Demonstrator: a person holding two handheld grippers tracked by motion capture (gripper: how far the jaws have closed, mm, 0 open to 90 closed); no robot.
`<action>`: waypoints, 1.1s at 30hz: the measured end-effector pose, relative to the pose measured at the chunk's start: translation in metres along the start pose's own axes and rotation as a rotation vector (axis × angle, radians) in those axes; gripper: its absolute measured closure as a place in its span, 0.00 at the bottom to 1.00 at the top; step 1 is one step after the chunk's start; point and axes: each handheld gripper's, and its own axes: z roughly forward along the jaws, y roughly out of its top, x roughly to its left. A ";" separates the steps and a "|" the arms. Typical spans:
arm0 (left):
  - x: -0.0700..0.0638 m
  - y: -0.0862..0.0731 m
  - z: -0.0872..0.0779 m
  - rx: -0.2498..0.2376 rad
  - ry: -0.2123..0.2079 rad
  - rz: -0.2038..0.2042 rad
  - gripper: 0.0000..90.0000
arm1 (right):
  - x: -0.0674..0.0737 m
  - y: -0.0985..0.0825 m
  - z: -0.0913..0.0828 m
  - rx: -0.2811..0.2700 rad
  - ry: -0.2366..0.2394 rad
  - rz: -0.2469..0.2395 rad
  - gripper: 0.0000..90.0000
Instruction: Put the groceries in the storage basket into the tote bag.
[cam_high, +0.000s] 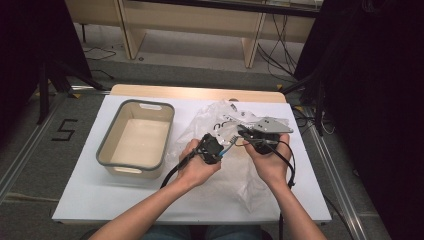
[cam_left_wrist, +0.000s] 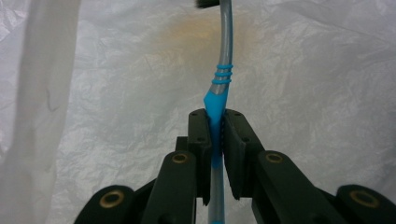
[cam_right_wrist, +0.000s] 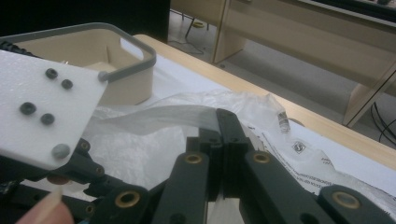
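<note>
A toothbrush (cam_left_wrist: 219, 88) with a clear, blue-trimmed handle stands between the pads of my left gripper (cam_left_wrist: 215, 116), which is shut on it. Its dark head reaches the top edge of the left gripper view. From above, the blue handle (cam_high: 228, 150) shows beside my left gripper (cam_high: 220, 146) over a crumpled clear plastic bag (cam_high: 235, 175). My right gripper (cam_right_wrist: 219, 122) is shut on a strip of that plastic bag (cam_right_wrist: 159, 119). In the high view my right gripper (cam_high: 246, 135) sits close to the right of the left one, above the middle of the bag.
A beige bin with a grey rim (cam_high: 107, 137) stands on the white-covered table (cam_high: 85, 195) to the left of the hands, and its rim (cam_right_wrist: 135, 51) appears behind the left gripper's white plate (cam_right_wrist: 42, 107). Wooden furniture legs stand beyond the far edge.
</note>
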 end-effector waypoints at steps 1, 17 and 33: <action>0.000 0.000 0.001 -0.004 0.006 0.001 0.90 | 0.000 0.000 0.000 0.000 0.001 -0.001 1.00; 0.001 0.004 0.017 -0.030 0.047 0.013 0.90 | -0.001 0.000 0.000 0.000 0.001 0.002 1.00; 0.000 0.006 0.023 -0.045 0.068 0.037 0.89 | -0.002 -0.001 0.000 0.004 -0.001 0.000 1.00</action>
